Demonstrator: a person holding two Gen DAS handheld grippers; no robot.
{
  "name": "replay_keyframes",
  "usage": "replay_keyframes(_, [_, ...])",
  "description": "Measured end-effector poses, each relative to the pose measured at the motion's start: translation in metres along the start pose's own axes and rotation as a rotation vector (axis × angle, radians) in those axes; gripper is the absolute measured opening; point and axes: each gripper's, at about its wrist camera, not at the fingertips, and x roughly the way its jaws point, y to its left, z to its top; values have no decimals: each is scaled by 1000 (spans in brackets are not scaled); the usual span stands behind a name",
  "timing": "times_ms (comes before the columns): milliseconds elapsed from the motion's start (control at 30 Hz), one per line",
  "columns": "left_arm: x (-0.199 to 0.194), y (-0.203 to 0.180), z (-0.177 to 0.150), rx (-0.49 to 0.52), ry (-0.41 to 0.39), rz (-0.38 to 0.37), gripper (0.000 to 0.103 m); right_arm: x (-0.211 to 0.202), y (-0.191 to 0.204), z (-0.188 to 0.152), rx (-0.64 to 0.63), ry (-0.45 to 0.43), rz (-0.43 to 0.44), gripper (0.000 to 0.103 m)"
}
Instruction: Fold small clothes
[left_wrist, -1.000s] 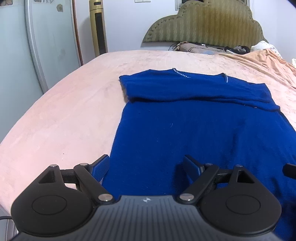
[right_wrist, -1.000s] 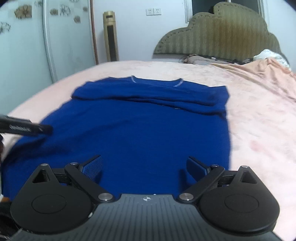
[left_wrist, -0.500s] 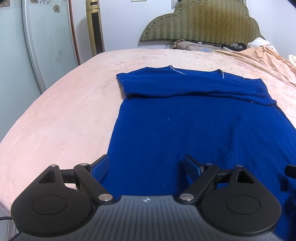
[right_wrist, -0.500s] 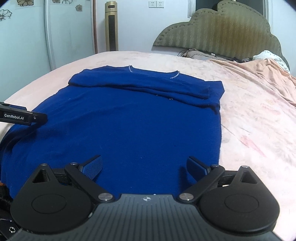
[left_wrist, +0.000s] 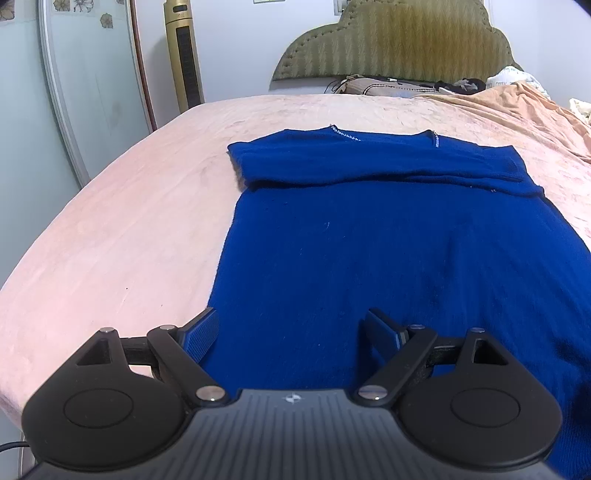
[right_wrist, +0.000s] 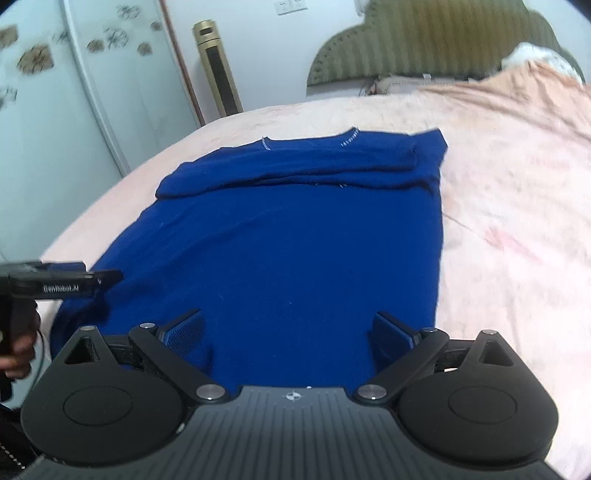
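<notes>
Two tongs hang low over one blue top (left_wrist: 388, 258) that lies flat on a pink bed (left_wrist: 110, 229). Far on the left of the room stand a pale door (left_wrist: 92, 85) and a tall gold fan (left_wrist: 184, 55), well away from the bed.

Next comes the left tongs (left_wrist: 291, 332). Its two arms are spread wide with nothing between them. It sits over the near left corner of the top, right where the blue edge meets the pink cover. In the right view you can see it from the side, with a hand (right_wrist: 18, 350) on its handle.

The top fills the middle of the bed. Its sleeves look tucked across the chest, up by the neck (left_wrist: 384, 134).

The right tongs (right_wrist: 288, 332) is spread wide too and holds nothing. It sits over the near hem, close to the right side edge.

I think the top is soft, light and floppy. It will sag and bunch if held in one spot. The two near corners of the hem look like the best places to pinch.

Right of the top there is lots of bare pink bed, with a rumpled peach blanket (right_wrist: 517, 110) farther back. Behind it all stands a green headboard (left_wrist: 391, 40). So there is room to lift the hem and lay it toward the neck.
</notes>
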Motion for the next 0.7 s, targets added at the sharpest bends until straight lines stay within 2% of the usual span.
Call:
replay_keyframes(167, [-3,4,-5,1,-4,15,87,-5,-3,-4,-23,17,-50,99])
replay_keyframes(400, [-14,22,-17,32,-10,29,87,-16,-18,-11,-15,24,-35,99])
replay_keyframes(700, [-24,75,-35,-25,40,-105,87,-30,-47,-25,60,90,81,99])
